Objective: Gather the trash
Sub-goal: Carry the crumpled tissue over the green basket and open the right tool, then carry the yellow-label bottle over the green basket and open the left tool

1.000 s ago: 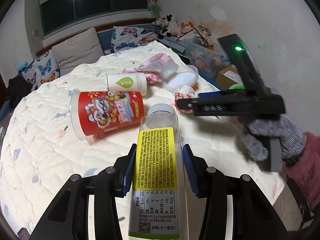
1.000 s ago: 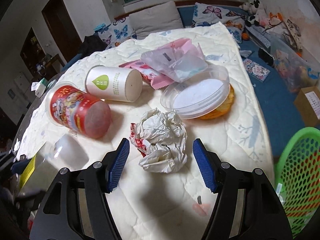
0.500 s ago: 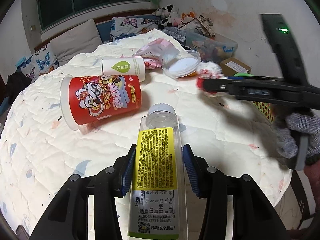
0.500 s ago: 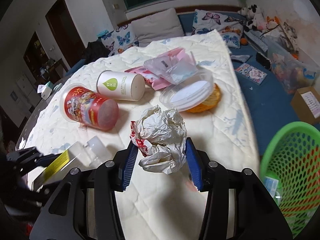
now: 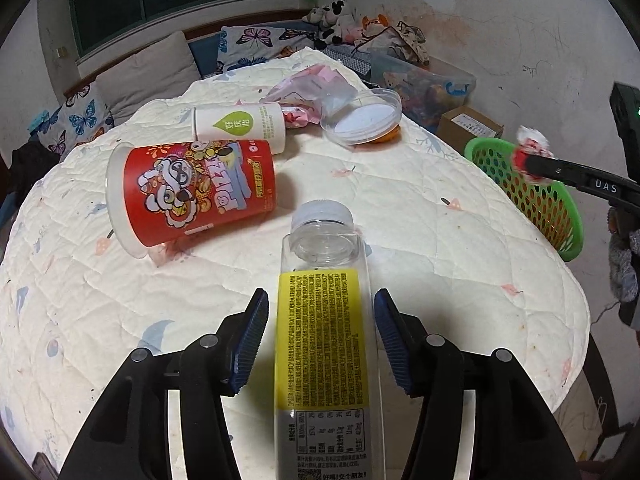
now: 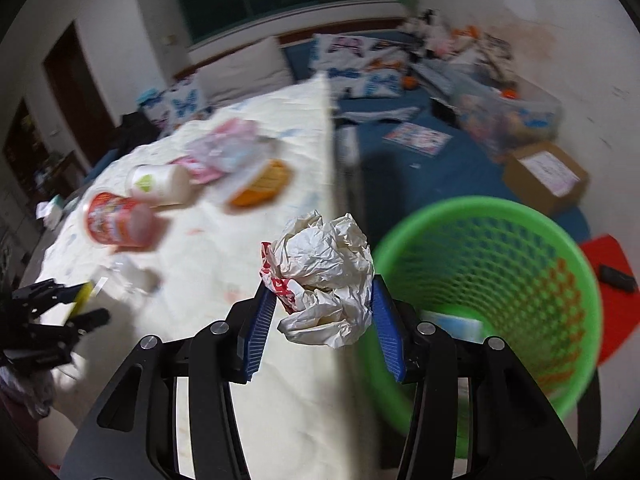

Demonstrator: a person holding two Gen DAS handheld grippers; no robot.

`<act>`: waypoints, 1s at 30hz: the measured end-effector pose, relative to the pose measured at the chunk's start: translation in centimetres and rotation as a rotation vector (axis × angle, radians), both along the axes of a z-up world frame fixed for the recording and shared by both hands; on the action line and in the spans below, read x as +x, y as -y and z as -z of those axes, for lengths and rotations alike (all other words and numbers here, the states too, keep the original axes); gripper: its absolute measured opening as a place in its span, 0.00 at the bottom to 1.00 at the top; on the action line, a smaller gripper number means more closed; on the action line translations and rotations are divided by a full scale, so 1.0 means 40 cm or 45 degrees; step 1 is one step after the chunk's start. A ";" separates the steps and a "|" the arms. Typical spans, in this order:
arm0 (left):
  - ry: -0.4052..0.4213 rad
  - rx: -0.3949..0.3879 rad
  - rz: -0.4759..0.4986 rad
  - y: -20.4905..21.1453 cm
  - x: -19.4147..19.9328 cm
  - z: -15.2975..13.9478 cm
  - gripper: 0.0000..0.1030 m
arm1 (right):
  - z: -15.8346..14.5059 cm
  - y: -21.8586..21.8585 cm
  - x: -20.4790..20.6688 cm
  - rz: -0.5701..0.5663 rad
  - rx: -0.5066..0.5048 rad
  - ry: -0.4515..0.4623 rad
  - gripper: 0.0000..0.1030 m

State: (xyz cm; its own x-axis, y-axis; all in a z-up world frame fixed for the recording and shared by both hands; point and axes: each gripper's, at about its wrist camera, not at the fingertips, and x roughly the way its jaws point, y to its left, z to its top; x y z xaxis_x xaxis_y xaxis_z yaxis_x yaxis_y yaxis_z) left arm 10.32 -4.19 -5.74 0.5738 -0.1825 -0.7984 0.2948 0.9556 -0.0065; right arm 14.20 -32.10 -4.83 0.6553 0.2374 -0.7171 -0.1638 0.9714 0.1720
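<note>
The right claw (image 6: 323, 320) is clamped on a crumpled paper wad (image 6: 326, 276) held in the air beside the green basket (image 6: 492, 280), while the left claw (image 5: 320, 336), its jaws just opening and apart, straddles a clear bottle (image 5: 324, 320) lying on the worktop (image 5: 440, 256) near a red cup (image 5: 196, 192).

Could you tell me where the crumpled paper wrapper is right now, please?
The crumpled paper wrapper is clamped in the right gripper, past the table edge beside the green basket.
</note>
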 end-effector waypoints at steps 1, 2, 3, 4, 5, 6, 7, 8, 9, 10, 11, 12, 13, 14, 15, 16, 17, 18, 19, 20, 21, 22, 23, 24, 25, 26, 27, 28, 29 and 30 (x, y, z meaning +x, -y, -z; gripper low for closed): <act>-0.004 -0.006 0.003 0.002 0.001 0.002 0.44 | 0.004 0.023 -0.005 0.027 -0.006 -0.004 0.47; -0.008 -0.008 0.003 0.004 0.000 0.002 0.42 | 0.008 0.041 -0.008 0.049 -0.011 -0.009 0.47; -0.007 -0.008 0.001 0.005 -0.001 0.003 0.42 | 0.014 0.066 -0.014 0.081 -0.019 -0.016 0.48; -0.004 -0.005 -0.003 0.007 -0.001 0.001 0.42 | 0.019 0.089 -0.019 0.111 -0.025 -0.022 0.48; -0.002 -0.005 -0.002 0.007 -0.002 0.001 0.42 | 0.025 0.111 -0.023 0.136 -0.026 -0.028 0.49; 0.000 -0.009 -0.001 0.010 -0.004 -0.001 0.42 | 0.031 0.125 -0.026 0.151 -0.027 -0.035 0.49; 0.004 -0.013 0.002 0.013 -0.005 -0.005 0.42 | 0.037 0.141 -0.030 0.171 -0.033 -0.042 0.49; 0.011 -0.014 0.005 0.019 -0.008 -0.011 0.42 | 0.041 0.151 -0.032 0.184 -0.039 -0.044 0.49; 0.019 -0.014 0.011 0.024 -0.013 -0.018 0.42 | 0.049 0.166 -0.035 0.201 -0.043 -0.050 0.50; 0.027 -0.018 0.020 0.033 -0.014 -0.027 0.42 | 0.055 0.176 -0.037 0.212 -0.041 -0.056 0.50; 0.034 -0.021 0.029 0.041 -0.014 -0.035 0.42 | 0.063 0.190 -0.038 0.229 -0.042 -0.063 0.50; 0.042 -0.026 0.040 0.050 -0.014 -0.044 0.42 | 0.067 0.197 -0.039 0.238 -0.042 -0.068 0.50; 0.052 -0.031 0.057 0.065 -0.012 -0.056 0.42 | 0.074 0.207 -0.039 0.250 -0.039 -0.076 0.51; 0.062 -0.036 0.072 0.078 -0.008 -0.066 0.42 | 0.078 0.214 -0.041 0.258 -0.037 -0.080 0.52; 0.073 -0.041 0.095 0.099 -0.004 -0.079 0.42 | 0.084 0.225 -0.043 0.270 -0.033 -0.083 0.54; 0.082 -0.042 0.112 0.117 0.000 -0.088 0.42 | 0.087 0.235 -0.048 0.281 -0.029 -0.084 0.56; 0.091 -0.042 0.129 0.133 0.003 -0.095 0.42 | 0.090 0.244 -0.051 0.289 -0.023 -0.084 0.59; 0.100 -0.041 0.150 0.154 0.007 -0.104 0.42 | 0.091 0.249 -0.055 0.295 -0.019 -0.084 0.59; 0.111 -0.039 0.177 0.181 0.013 -0.114 0.42 | 0.092 0.257 -0.059 0.301 -0.015 -0.083 0.59; 0.118 -0.038 0.198 0.203 0.017 -0.120 0.42 | 0.092 0.262 -0.063 0.305 -0.012 -0.083 0.60; 0.127 -0.037 0.218 0.224 0.021 -0.126 0.42 | 0.091 0.270 -0.069 0.311 -0.008 -0.082 0.60; 0.136 -0.036 0.243 0.252 0.027 -0.133 0.42 | 0.089 0.275 -0.073 0.316 -0.007 -0.079 0.60; 0.143 -0.037 0.266 0.275 0.030 -0.139 0.42 | 0.086 0.282 -0.080 0.321 -0.005 -0.074 0.60; 0.146 -0.041 0.295 0.307 0.038 -0.144 0.42 | 0.083 0.287 -0.086 0.325 -0.003 -0.068 0.60; 0.144 -0.047 0.315 0.328 0.043 -0.147 0.42 | 0.078 0.293 -0.094 0.329 0.000 -0.061 0.60; 0.140 -0.054 0.334 0.352 0.050 -0.150 0.42 | 0.073 0.300 -0.102 0.333 0.004 -0.054 0.61; 0.127 -0.063 0.364 0.385 0.062 -0.149 0.42 | 0.070 0.305 -0.107 0.337 0.006 -0.050 0.62; 0.117 -0.063 0.382 0.412 0.071 -0.146 0.42 | 0.065 0.312 -0.117 0.343 0.007 -0.041 0.62; 0.107 -0.057 0.396 0.435 0.078 -0.142 0.42 | 0.061 0.318 -0.123 0.348 0.007 -0.034 0.63; 0.099 -0.053 0.410 0.455 0.082 -0.137 0.42 | 0.056 0.325 -0.134 0.356 0.007 -0.023 0.64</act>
State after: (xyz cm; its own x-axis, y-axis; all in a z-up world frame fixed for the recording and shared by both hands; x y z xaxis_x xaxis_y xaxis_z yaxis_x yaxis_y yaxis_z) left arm 13.59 -22.38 -0.27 0.5400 -0.3961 -0.7427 0.5829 0.8125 -0.0095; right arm 8.82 -45.09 -7.09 0.6831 0.0533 -0.7284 0.1135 0.9775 0.1779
